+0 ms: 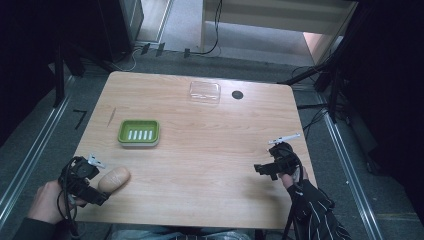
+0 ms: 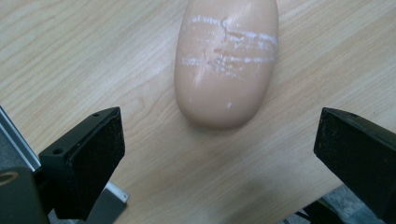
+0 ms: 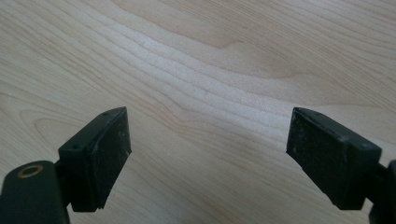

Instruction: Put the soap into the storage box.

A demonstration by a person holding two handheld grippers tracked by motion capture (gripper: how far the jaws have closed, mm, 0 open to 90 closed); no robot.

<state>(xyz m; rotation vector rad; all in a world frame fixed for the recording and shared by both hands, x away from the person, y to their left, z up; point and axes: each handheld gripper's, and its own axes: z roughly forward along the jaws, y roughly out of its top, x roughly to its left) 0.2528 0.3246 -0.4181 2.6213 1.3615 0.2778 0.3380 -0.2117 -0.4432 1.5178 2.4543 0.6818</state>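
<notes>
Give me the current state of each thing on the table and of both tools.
Left tool: open, nothing held, soap just ahead.
Right tool: open, empty, over bare wood.
Soap bar: lying flat on the table, untouched, white scuffs on top.
Green soap dish: upright, empty.
Clear plastic lid: lying apart at the far edge.

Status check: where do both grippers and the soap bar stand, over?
Left gripper open, just short of the soap bar, not touching. Right gripper open over bare table. Green soap dish beyond the bar, path clear.
</notes>
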